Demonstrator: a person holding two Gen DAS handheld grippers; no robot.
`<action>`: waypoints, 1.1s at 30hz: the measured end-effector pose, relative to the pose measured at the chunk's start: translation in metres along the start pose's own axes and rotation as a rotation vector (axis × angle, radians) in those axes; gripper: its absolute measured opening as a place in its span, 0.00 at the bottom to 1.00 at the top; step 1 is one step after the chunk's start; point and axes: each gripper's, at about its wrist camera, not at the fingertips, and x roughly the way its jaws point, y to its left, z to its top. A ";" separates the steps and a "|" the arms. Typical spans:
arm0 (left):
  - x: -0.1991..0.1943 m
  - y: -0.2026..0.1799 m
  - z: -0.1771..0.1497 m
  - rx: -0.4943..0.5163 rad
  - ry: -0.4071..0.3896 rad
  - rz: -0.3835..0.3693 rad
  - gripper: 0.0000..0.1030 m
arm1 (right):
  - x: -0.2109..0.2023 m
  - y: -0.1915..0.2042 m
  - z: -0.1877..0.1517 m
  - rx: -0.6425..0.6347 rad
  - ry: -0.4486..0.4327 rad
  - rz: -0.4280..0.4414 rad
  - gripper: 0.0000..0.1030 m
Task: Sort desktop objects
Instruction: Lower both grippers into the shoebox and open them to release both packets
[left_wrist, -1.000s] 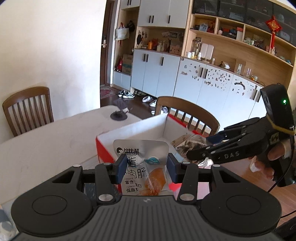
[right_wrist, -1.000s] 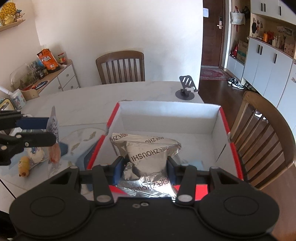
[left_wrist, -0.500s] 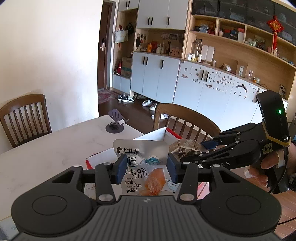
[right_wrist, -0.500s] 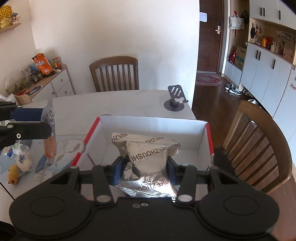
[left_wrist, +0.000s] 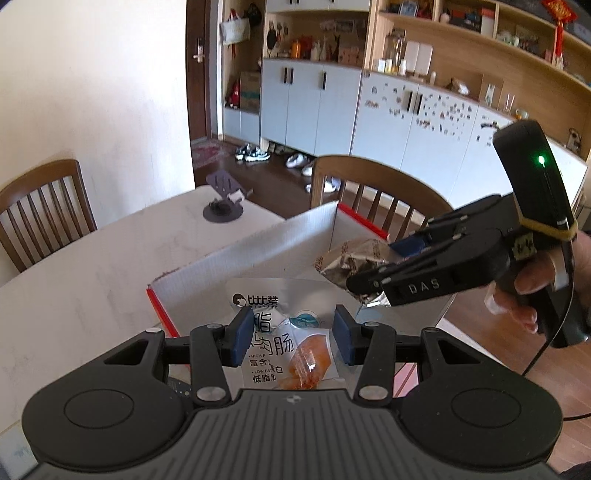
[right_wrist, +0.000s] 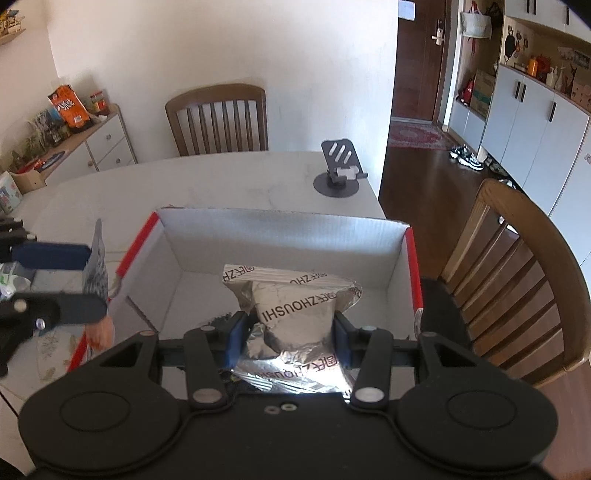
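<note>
My left gripper (left_wrist: 291, 334) is shut on a white sausage packet (left_wrist: 286, 332) with an orange sausage showing, held above the near left edge of the red-and-white cardboard box (left_wrist: 258, 251). My right gripper (right_wrist: 286, 338) is shut on a silver foil snack bag (right_wrist: 295, 317) and holds it over the open box (right_wrist: 284, 236). In the left wrist view the right gripper (left_wrist: 373, 291) shows at the right with the foil bag (left_wrist: 347, 258). In the right wrist view the left gripper (right_wrist: 92, 277) shows at the left with its packet (right_wrist: 96, 266).
The box sits on a pale marble table (right_wrist: 221, 181). A grey phone stand (right_wrist: 341, 166) stands at the far table corner. Wooden chairs (right_wrist: 517, 280) flank the table at the right and the far side (right_wrist: 218, 118). Small items (right_wrist: 7, 284) lie at the left.
Both grippers moved in over the box with their packets. The left wrist view tilted back down, so the box fills more of it than half a second ago.
</note>
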 end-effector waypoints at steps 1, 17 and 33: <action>0.003 0.000 -0.001 0.000 0.009 0.003 0.43 | 0.004 -0.001 0.000 -0.002 0.007 -0.001 0.45; 0.053 0.000 -0.004 -0.010 0.160 0.040 0.12 | 0.062 -0.007 0.002 -0.031 0.113 -0.037 0.45; 0.068 0.014 -0.016 -0.076 0.221 0.017 0.12 | 0.101 -0.007 0.005 -0.037 0.244 -0.051 0.46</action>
